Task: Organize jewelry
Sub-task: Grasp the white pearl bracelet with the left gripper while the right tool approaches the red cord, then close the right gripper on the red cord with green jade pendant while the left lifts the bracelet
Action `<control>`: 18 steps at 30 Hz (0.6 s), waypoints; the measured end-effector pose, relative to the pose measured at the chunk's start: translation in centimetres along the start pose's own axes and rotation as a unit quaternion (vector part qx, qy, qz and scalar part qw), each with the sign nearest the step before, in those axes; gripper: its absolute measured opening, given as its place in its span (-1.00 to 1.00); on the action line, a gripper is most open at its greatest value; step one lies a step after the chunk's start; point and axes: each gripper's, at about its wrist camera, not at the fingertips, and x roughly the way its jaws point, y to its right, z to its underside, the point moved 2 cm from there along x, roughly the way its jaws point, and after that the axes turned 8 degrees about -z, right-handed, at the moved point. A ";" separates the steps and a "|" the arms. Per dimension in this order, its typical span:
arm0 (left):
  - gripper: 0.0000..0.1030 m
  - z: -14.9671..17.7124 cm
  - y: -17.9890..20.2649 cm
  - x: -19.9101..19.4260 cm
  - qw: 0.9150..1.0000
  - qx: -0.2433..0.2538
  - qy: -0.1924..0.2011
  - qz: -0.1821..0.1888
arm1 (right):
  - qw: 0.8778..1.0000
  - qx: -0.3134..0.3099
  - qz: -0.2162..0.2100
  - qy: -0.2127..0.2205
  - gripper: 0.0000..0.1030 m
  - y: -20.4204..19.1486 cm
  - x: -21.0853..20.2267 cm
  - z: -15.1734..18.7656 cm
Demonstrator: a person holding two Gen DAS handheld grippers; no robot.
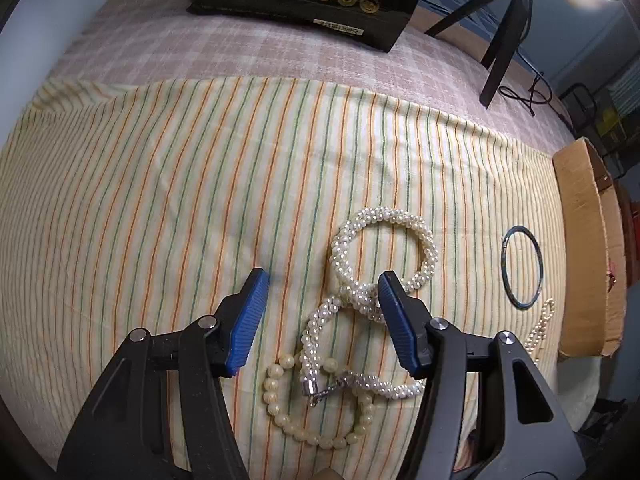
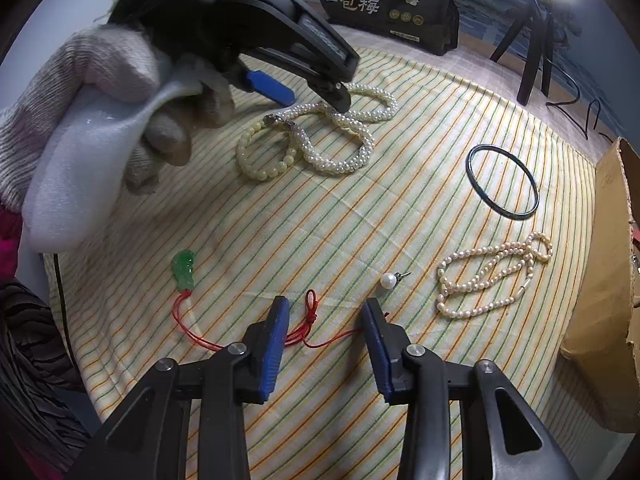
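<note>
Your left hand-held gripper [image 1: 322, 288] hangs low over the striped cloth [image 1: 160, 184] with its blue pads [image 1: 246, 320] spread wide and nothing between them. The right pad sits over a strand of the woven pearl rope necklace [image 1: 384, 248]; contact there is hard to judge from the left wrist view. The necklace lies in overlapping loops, its silver clasp [image 1: 314, 386] resting across a cream bead bracelet [image 1: 316, 408] just beneath the gripper. The dark bangle [image 1: 522, 268] lies flat to the right, apart from the pearls, near the cardboard box [image 1: 588, 248] at the cloth's edge.

Your right hand-held gripper [image 2: 326, 306] is also spread wide and empty, low over the near part of the cloth. A red cord [image 2: 312, 322] runs between its pads and leads left to a green jade pendant [image 2: 184, 266]. A single pearl earring [image 2: 389, 280] lies just beyond the right pad. A thinner pearl necklace [image 2: 492, 280] lies bunched to the right, below the bangle and near the box.

From the right wrist view, your gloved left hand [image 2: 100, 92] grips the other tool above the woven necklace. A black snack bag [image 2: 390, 0] with Chinese lettering stands at the far edge of the desk, and a tripod leg [image 2: 532, 52] stands to its right.
</note>
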 end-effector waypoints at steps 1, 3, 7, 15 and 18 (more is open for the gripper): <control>0.13 0.0 0.2 0.1 1.000 0.006 0.004 -0.005 | 1.000 0.000 0.002 0.000 -0.31 0.1 0.0 0.0; 0.06 0.0 0.7 0.1 1.000 0.020 0.014 -0.015 | 1.000 0.002 0.000 0.001 -0.34 0.2 0.0 0.1; -0.57 0.5 1.9 -0.3 0.999 0.045 0.012 -0.005 | 1.000 0.005 0.001 0.002 -0.48 0.4 -0.3 0.3; -0.82 -0.6 1.4 0.3 1.000 0.016 0.013 0.010 | 1.000 0.005 0.004 0.004 -0.53 0.8 -0.1 0.0; -0.87 -0.8 0.1 0.2 0.999 -0.015 0.001 0.037 | 1.000 0.009 0.000 0.005 -0.63 0.9 -0.1 0.1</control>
